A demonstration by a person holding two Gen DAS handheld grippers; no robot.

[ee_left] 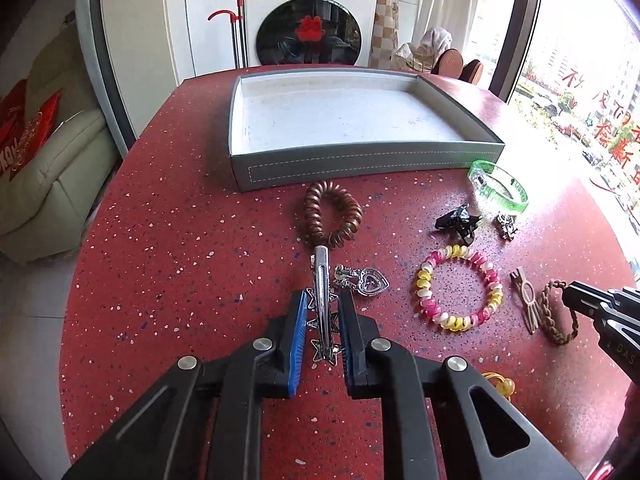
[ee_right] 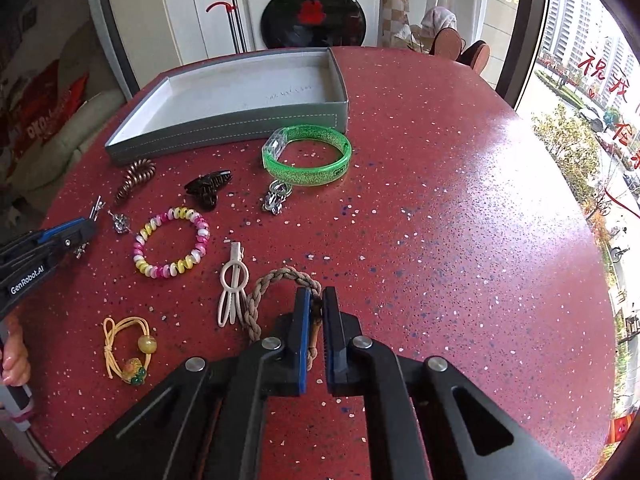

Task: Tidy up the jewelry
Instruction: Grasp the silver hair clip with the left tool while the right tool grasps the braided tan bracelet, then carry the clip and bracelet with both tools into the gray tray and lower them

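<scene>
My left gripper [ee_left: 323, 300] is shut on a silver star hair clip [ee_left: 322, 280] low over the red table; it shows at the left in the right wrist view [ee_right: 86, 230]. My right gripper [ee_right: 316, 300] is shut on a braided brown cord bracelet [ee_right: 276, 280], also seen in the left wrist view [ee_left: 554, 312]. The empty grey tray [ee_left: 360, 160] stands at the back [ee_right: 224, 126]. A brown coil hair tie [ee_left: 332, 212], a heart pendant [ee_left: 370, 282] and a pink-yellow coil bracelet [ee_left: 460, 288] lie around the left gripper.
A green bangle [ee_right: 308, 156], black claw clip [ee_right: 208, 190], small silver charm [ee_right: 276, 198], beige hair clip [ee_right: 232, 280] and yellow beaded hair tie [ee_right: 128, 350] lie on the table. The right half of the table [ee_right: 460, 220] is bare. A washing machine [ee_left: 310, 16] stands behind.
</scene>
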